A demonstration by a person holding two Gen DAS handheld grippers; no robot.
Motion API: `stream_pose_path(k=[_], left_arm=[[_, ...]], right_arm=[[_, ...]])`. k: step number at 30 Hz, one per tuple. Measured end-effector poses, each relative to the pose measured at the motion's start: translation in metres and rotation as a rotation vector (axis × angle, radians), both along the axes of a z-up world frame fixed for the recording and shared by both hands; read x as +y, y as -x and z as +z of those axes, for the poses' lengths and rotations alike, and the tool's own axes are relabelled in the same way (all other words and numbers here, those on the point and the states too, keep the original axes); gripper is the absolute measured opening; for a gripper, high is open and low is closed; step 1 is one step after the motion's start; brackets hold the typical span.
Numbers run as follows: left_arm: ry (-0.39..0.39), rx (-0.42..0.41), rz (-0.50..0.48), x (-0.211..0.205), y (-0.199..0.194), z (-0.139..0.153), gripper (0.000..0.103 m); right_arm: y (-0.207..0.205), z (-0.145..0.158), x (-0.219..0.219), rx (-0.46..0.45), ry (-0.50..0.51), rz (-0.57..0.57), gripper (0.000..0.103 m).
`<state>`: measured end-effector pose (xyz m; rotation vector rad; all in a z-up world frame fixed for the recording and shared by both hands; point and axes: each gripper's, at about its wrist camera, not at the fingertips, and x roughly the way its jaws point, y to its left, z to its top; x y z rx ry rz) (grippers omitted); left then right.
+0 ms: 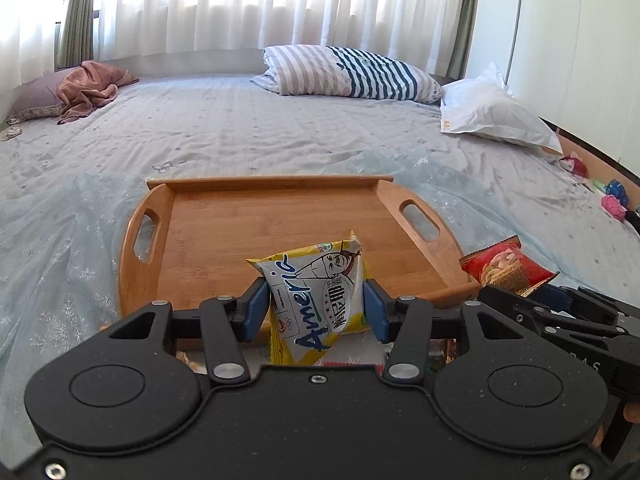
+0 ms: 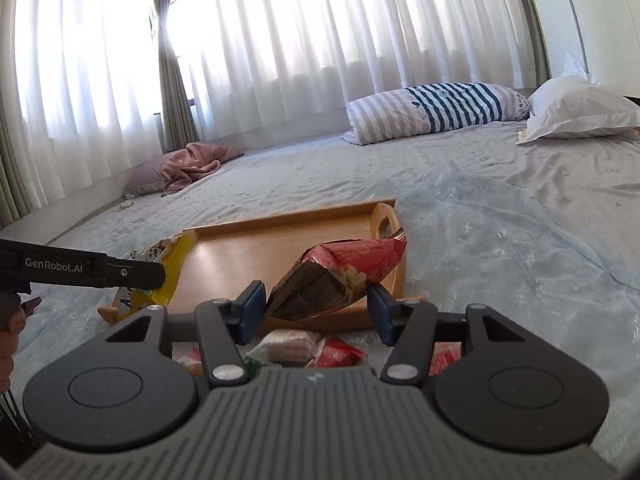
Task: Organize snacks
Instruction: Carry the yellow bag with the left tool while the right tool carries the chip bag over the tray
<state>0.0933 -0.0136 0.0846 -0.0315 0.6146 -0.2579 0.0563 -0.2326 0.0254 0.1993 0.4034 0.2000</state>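
Note:
My left gripper [image 1: 316, 306] is shut on a yellow and white snack bag [image 1: 316, 292] and holds it over the near edge of the wooden tray [image 1: 248, 220]. My right gripper [image 2: 316, 306] is shut on a red and dark snack bag [image 2: 340, 272], held above the tray's near right corner [image 2: 280, 240]. The red bag also shows at the right of the left wrist view [image 1: 506, 266]. The yellow bag shows at the left of the right wrist view [image 2: 168, 272], with the left gripper's black arm across it. The tray lies on the bed and has no snacks lying in it.
Several loose snack packets [image 2: 304, 348] lie on the bed below the right gripper. A striped pillow [image 1: 352, 72], a white pillow [image 1: 492, 112] and a pink cloth [image 1: 92, 88] lie at the far side. Small toys [image 1: 608, 196] sit at the bed's right edge.

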Motion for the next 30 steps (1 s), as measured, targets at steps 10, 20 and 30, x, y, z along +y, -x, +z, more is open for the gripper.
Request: stream_pose_path(k=[10,20,30], left_arm=[[-0.01,0.085,0.011,-0.009,-0.066,-0.015,0.048],[-0.042,0.134,0.003,-0.023,-0.095,-0.038,0.047],[-0.063,0.153,-0.008,-0.031,-0.103,-0.047,0.045]], right_arm=[[-0.063,-0.003,0.01,0.035,0.05,0.182,0.059],[-0.093,-0.019,0.012,0.126,0.035,0.212,0.059],[-0.103,-0.029,0.005,0.193,-0.024,0.209,0.059]])
